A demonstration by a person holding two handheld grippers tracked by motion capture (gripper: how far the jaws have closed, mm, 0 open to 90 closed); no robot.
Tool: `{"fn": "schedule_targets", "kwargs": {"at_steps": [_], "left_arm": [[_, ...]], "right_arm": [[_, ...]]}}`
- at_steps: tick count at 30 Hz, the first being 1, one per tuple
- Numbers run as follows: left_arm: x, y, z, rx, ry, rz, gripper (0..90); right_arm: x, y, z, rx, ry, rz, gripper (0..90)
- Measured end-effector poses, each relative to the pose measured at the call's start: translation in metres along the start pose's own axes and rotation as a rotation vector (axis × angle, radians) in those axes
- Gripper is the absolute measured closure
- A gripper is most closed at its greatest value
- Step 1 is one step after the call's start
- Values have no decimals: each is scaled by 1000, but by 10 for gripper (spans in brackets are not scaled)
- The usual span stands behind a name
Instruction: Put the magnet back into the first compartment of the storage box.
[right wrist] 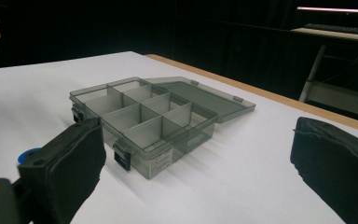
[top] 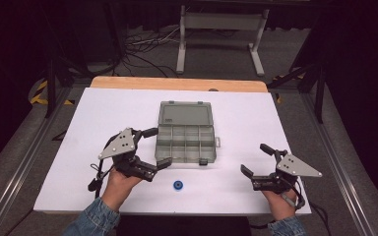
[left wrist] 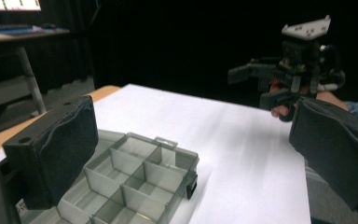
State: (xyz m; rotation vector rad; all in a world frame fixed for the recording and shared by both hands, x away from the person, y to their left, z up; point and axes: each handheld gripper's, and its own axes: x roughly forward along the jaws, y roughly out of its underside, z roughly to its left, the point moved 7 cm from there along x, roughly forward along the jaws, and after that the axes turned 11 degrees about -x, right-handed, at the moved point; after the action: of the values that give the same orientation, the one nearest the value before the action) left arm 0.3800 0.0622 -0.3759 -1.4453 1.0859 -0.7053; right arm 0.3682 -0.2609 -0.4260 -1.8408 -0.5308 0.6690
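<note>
Smoky translucent plastic organiser box (top: 185, 137), lid flat open, on white table (top: 236, 123); small blue ring (top: 178, 185) nearby; both grippers' padded fingers (left wrist: 51, 154) spread wide, empty

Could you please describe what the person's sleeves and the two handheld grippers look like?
Both sleeves are blue denim. The left gripper and right gripper are black, each with two padded black jaws and a grey three-cornered plate on top, dotted with small holes. A black cable trails from each gripper.

Open organizer box (top: 185, 137), apparently empty.
</note>
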Motion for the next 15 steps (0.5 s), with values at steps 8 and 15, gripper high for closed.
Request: {"fn": "schedule_targets", "kwargs": {"at_steps": [8, 15], "left_arm": [[12, 8, -2, 74, -53, 251, 64], [19, 11, -4, 124, -98, 421, 38]], "right_arm": [[-1, 1, -1, 6, 0, -3, 40], [-2, 1, -2, 11, 1, -5, 40]]}}
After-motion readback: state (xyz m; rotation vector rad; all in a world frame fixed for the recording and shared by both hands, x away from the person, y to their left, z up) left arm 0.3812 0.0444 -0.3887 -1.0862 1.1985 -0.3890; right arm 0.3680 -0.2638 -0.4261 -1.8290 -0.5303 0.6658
